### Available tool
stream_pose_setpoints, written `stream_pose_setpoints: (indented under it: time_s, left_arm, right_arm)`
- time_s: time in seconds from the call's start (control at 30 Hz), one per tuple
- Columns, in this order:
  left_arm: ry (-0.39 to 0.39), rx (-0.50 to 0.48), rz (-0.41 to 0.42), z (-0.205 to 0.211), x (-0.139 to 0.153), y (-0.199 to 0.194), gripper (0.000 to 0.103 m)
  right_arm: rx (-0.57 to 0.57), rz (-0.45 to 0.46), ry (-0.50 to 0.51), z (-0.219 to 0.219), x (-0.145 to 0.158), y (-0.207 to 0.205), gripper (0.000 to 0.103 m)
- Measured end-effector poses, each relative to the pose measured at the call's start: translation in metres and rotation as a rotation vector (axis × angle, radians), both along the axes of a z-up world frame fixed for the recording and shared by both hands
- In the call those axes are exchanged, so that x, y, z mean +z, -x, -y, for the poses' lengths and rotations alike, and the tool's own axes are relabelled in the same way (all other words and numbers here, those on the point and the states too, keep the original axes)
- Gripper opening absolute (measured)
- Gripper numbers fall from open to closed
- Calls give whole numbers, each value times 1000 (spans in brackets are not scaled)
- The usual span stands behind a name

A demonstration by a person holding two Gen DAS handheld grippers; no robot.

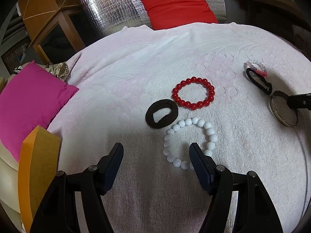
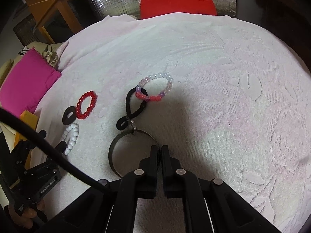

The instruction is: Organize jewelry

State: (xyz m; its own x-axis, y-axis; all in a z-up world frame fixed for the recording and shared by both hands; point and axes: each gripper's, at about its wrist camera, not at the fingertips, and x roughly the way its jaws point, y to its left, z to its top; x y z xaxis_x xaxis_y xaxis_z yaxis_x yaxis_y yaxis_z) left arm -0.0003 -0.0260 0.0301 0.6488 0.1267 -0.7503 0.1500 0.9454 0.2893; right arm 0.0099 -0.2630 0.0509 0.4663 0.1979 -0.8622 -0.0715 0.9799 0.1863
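Note:
On a pale pink towel (image 1: 136,68) lie a white bead bracelet (image 1: 176,127), a red bead bracelet (image 1: 194,80) and a thick black hair band (image 1: 165,121). My left gripper (image 1: 156,149) hovers open over the near side of the white bracelet, its right finger above the ring's inside. Farther right are a pastel bead bracelet (image 2: 161,75) and a thin black elastic (image 2: 136,112) looped through it. My right gripper (image 2: 159,149) is shut on the right rim of a dark metal bangle (image 2: 111,151), which touches the elastic's near loop.
A magenta cushion (image 1: 29,101) and an orange-edged box (image 1: 37,167) sit at the towel's left side. A red cushion (image 1: 178,5) lies beyond the far edge on silver foil matting. A black cable (image 2: 38,136) crosses the lower left of the right wrist view.

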Motion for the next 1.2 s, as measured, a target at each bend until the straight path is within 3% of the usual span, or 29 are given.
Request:
stream_pose_setpoints:
  time_s: [0.3,0.57,0.83,1.03,1.07,1.13,1.17,1.2]
  left_arm:
    - [25,4,-14,-2,3,1,71]
    - [208,-25,-62,-21,11,8,73]
    - [369,-39,-125,-14,1,-9,76]
    - [347,-17,-139,-5,-12,-15,76]
    - [348,-17,-135,-5,-12,-15,74]
    - [339,-32,-117,-2,-11,-13,54]
    - [341,-48,-112,-1,-9,-12,35]
    - [339,-56,-110,2,-8,-11,27]
  right_arm:
    - [19,35,49,-14,4,5,4]
    - [16,67,24,-20,18,16,4]
    - [18,54,-3,-14,12,20,4]
    - [12,36,-37,-5,7,19,4]
    - [11,34,-40,-4,6,19,4]
    - [4,32,-46,-1,6,19,4]
    - [0,32,-46,0,6,19,4]
    - [-3,33,-46,0,6,19,4]
